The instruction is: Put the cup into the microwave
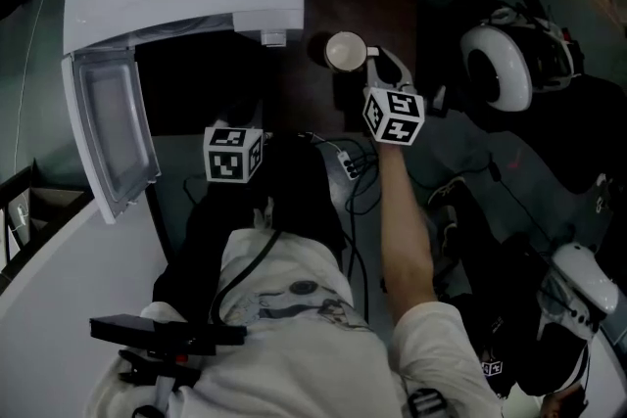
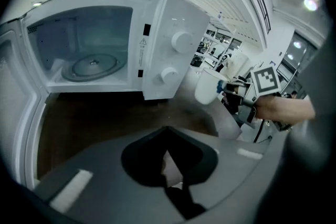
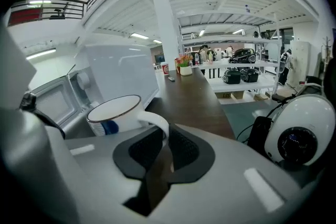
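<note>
From the left gripper view, the left gripper (image 2: 168, 131) has its dark pads drawn close together with only a pale sliver between them, and nothing sits in it. Its own grey body covers the lower picture. Beyond it the microwave (image 2: 173, 44) stands open, its glass plate (image 2: 93, 66) bare; the door at the far left is cut off by the edge. To the right, past the knob panel and outside the oven, the cup (image 2: 209, 86) hangs from the right gripper (image 2: 231, 93), apparently clear of the brown table (image 2: 105, 123); the grip itself is too small to read here.

In the right gripper view, the jaws pinch the cup's handle (image 3: 157, 122), whose lower loop is hidden behind the pads. The cup is white with a thin dark rim and a blue mark on its side, upright, mouth open; the inside cannot be seen.

In the head view, the left gripper's tips are lost in shadow before the oven opening. The cup shows as a pale ring just right of the microwave's front corner.
</note>
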Available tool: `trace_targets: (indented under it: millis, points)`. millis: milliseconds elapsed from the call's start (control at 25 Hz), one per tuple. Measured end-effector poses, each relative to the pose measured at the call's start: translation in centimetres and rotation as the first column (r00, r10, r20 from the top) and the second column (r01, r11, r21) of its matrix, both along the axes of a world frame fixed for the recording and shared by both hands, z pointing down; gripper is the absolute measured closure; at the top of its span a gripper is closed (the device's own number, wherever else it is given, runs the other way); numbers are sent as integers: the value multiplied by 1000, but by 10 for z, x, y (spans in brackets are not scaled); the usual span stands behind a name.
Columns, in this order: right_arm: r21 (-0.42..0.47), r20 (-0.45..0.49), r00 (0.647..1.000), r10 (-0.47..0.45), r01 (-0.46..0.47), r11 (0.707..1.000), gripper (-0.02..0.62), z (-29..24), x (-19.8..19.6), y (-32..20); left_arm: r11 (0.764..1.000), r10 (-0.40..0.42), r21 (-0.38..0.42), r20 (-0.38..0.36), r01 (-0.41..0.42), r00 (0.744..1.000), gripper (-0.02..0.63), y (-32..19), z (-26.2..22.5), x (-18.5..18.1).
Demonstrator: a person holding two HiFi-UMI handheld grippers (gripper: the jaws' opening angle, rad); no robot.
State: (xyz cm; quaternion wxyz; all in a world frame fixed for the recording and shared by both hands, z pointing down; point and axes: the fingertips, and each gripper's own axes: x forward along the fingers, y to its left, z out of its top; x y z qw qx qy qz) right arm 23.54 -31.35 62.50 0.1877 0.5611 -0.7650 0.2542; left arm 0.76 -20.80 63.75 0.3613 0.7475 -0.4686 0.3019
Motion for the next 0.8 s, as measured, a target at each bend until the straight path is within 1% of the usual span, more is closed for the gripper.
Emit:
trace_targets:
  millis: [120, 240, 400, 600, 800]
  points:
    - [6, 5, 1000, -26, 26, 1000, 555, -12, -15, 19, 1000, -14, 20, -15, 14, 1000, 607, -1, -5, -1]
    - [15, 12, 998, -59, 59, 998, 555, -29, -42, 37, 999, -35, 40, -31, 36, 999, 607, 1, -15, -13]
    - [17, 20, 994, -109, 108, 994, 555, -39, -74, 53, 996, -69, 55, -48, 72, 996, 607, 7, -18, -26]
    - [16, 23, 982, -187, 187, 982, 554, -46, -127, 69, 989, -127, 66, -48, 130, 991, 607, 22, -22, -63]
    - [19, 31, 955, -293, 293, 956, 554, -48, -180, 71, 973, -214, 85, -21, 215, 977, 607, 28, -26, -101]
